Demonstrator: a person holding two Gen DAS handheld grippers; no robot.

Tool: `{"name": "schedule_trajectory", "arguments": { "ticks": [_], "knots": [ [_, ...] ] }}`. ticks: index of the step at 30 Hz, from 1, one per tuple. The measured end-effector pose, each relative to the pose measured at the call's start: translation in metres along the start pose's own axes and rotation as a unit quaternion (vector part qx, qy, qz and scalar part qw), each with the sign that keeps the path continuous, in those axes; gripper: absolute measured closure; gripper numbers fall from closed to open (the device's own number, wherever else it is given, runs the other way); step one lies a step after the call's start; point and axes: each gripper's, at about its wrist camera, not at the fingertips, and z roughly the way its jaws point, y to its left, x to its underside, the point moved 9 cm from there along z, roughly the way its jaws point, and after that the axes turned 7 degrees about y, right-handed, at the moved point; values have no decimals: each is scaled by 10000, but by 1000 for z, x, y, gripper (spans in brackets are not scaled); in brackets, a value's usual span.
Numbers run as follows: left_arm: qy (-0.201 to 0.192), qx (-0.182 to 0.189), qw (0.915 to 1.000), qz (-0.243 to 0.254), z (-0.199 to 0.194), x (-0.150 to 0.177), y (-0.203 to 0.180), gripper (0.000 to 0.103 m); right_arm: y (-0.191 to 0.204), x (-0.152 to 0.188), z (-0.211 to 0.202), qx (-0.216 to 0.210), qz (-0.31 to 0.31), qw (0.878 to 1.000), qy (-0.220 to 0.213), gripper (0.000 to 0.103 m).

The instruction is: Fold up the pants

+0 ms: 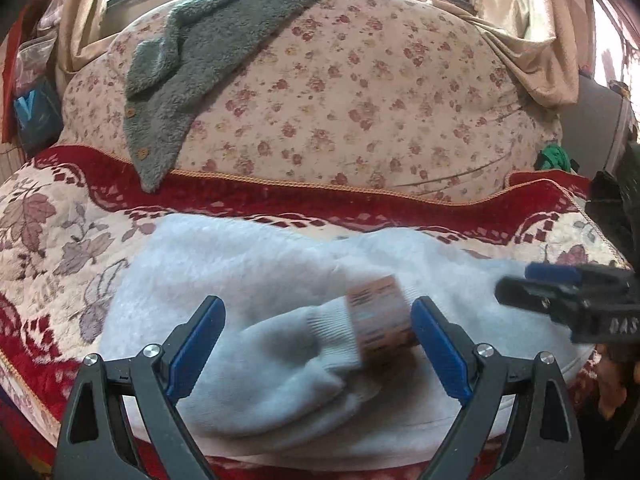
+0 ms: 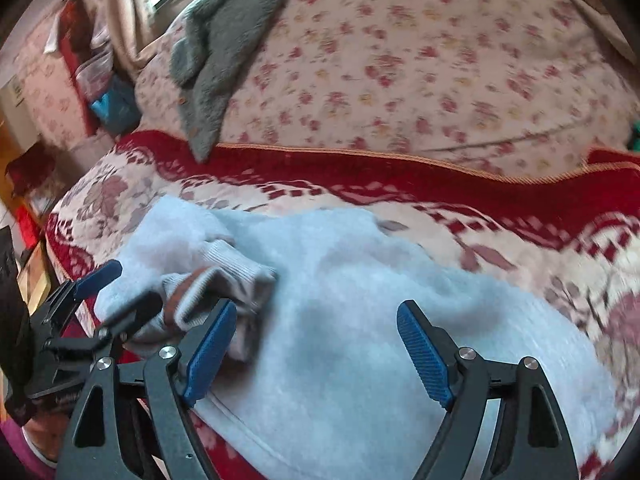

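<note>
The pale blue fleece pants (image 1: 248, 264) lie bunched on the red and cream floral blanket (image 1: 52, 232). A ribbed cuff with an orange-striped band (image 1: 380, 316) lies on top of them. My left gripper (image 1: 318, 320) is open, its blue pads either side of that cuff, just above the pants. My right gripper (image 2: 316, 324) is open over the pants (image 2: 360, 280), with the cuff (image 2: 224, 280) by its left pad. The left gripper also shows at the left edge of the right wrist view (image 2: 116, 288). The right gripper shows at the right edge of the left wrist view (image 1: 536, 284).
A big floral quilt roll (image 1: 360, 92) lies behind the blanket, with a grey fleece garment (image 1: 200, 60) draped over it. Curtains and a window stand behind. Clutter and a blue bag (image 1: 32, 108) are at the far left. The bed's near edge runs below the grippers.
</note>
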Motion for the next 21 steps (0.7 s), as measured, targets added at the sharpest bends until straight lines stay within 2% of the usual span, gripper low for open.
{"name": "schedule_trajectory", "arguments": {
  "ticks": [13, 21],
  "knots": [
    [-4, 413, 9985, 356, 8, -11, -59, 9, -30, 64, -49, -30, 330, 9994, 27, 9],
    [317, 838, 9946, 518, 29, -10, -97, 9, -49, 115, -52, -321, 756, 9963, 267, 8]
  ]
}}
